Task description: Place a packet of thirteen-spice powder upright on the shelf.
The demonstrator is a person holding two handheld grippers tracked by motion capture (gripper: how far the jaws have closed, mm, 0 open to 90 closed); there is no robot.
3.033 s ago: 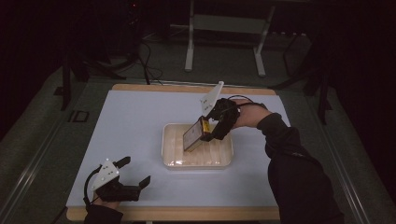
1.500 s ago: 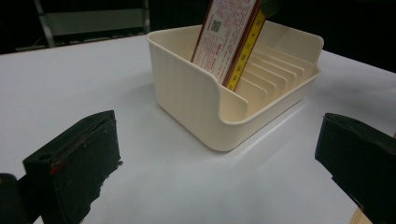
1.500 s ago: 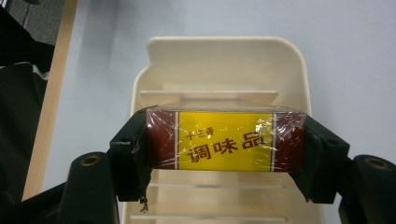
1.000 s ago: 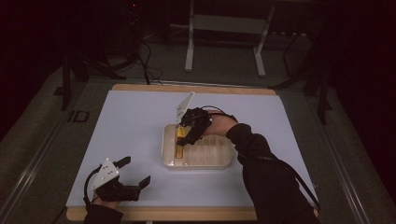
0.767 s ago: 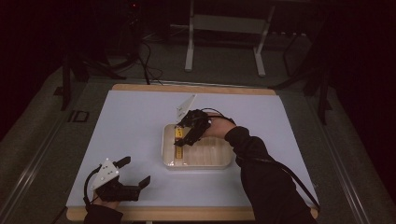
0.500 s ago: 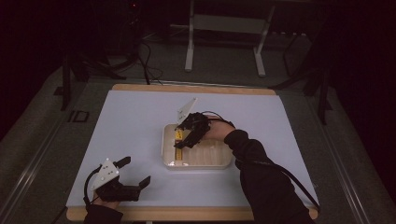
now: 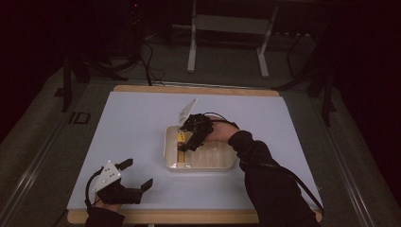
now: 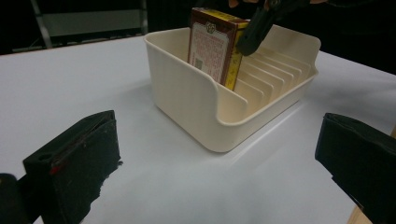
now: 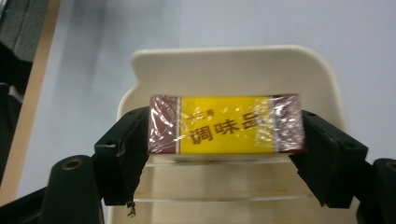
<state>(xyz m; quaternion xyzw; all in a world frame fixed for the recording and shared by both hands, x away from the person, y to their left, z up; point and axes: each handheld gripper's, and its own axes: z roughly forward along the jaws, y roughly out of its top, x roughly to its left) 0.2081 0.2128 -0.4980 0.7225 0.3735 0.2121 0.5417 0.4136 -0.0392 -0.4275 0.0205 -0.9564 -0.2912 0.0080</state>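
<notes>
With the seasoning box (image 9: 226, 124) upright in the slotted tray's (image 7: 169, 150) left-end slot, the right gripper (image 9: 224, 154), jaws just loosening beside it, should lift straight up; left gripper (image 7: 135, 176) idles agape.

The right gripper (image 7: 185, 142) is pointing down, jaws just opening and apparently loosened, while the left gripper (image 7: 137, 174) is resting wide open.

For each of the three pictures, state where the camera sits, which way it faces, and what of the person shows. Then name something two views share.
High view: above the person's side, facing forward and down on the table; both forearms, left gripper, right gripper.
Left gripper view: low over the table, facing the cream rack; its own jaws apart.
Right gripper view: looking down on the box; its jaws flank the box.
Shared: rack and box.
</notes>
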